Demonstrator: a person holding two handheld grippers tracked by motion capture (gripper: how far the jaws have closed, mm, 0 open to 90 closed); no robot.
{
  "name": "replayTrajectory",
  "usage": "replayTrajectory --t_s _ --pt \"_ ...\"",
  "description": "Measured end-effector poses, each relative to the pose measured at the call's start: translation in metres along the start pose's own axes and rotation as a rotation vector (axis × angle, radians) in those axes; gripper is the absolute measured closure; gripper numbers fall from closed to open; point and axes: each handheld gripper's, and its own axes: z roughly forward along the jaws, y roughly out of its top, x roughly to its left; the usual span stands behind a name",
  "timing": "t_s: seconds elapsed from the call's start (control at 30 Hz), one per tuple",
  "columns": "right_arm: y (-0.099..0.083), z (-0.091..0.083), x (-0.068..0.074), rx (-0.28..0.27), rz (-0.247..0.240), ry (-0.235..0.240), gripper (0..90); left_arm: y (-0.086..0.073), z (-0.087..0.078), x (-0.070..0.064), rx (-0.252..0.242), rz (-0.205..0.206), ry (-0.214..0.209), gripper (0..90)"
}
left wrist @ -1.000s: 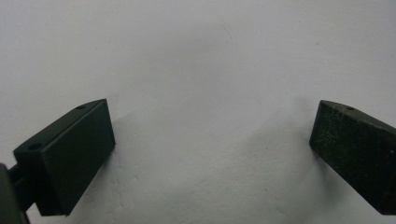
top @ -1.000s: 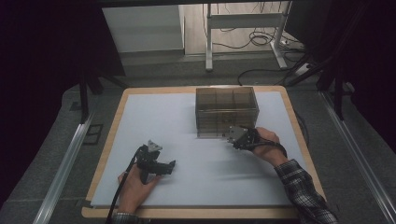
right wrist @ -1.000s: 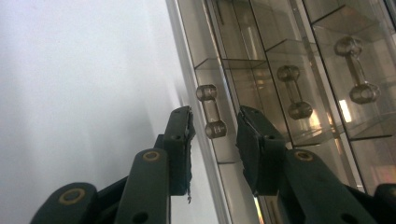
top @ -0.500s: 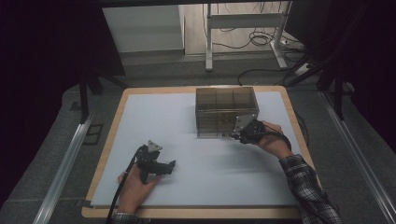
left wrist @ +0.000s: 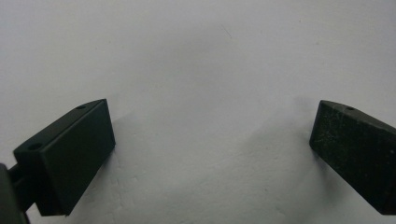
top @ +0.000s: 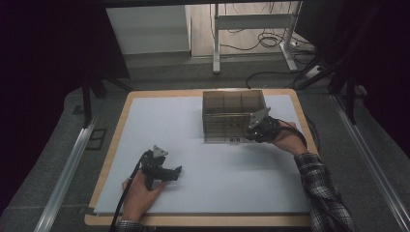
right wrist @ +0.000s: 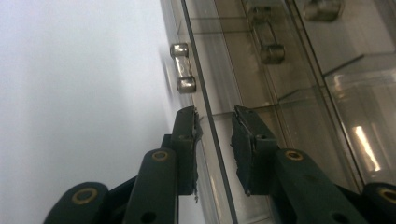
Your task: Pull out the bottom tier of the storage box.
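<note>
White sheeting covers the wooden table (top: 113, 145), and at its near left a hand (top: 140, 191) rests on it holding the left gripper (top: 178, 171), which lies low over the bare surface, well apart from everything else. In the left gripper view its two black jaws stand wide apart with nothing between them, and each is cut off by the picture's edge, so only their blunt ends can be made out over the pale sheet. A cable (top: 124, 198) trails from that gripper toward the near edge and runs out of the picture. Farther off, at the right, a hand (top: 286, 140) in a checked sleeve (top: 324, 193) holds the right gripper (top: 248, 135) against the near right corner of a clear smoky plastic box (top: 233, 104), which stands upright toward the far right of the table. In the right gripper view the jaws sit one on each side of a thin wall (right wrist: 210, 126) of the box, close to it, though a narrow gap shows on one side, so whether they are pressing on it I cannot tell. Just beyond the jaws a small metal hinge (right wrist: 182, 67) sits on that wall. Inner dividers show dimly through the tinted plastic; whether anything lies in the box is hard to make out.
</note>
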Motion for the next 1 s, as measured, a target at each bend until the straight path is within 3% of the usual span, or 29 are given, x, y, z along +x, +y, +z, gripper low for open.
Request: replayTrajectory --t_s 0.17,0.43,0.67,0.73,1.0 --pt "-0.004 0.005 -0.007 0.008 0.007 0.045 75.5 0.0 0.0 0.0 0.0 0.0 0.0 0.0" --pt "-0.008 0.018 -0.015 0.042 -0.024 0.114 81.7 0.0 0.0 0.0 0.0 0.0 0.0 0.0" --pt "-0.01 0.017 -0.018 0.035 -0.071 0.141 85.9 0.0 0.0 0.0 0.0 0.0 0.0 0.0" --pt "-0.009 0.018 -0.018 0.032 -0.075 0.162 86.2 0.0 0.0 0.0 0.0 0.0 0.0 0.0" --pt "-0.009 0.012 -0.014 0.036 -0.083 0.165 86.2 0.0 0.0 0.0 0.001 0.0 0.0 0.0"
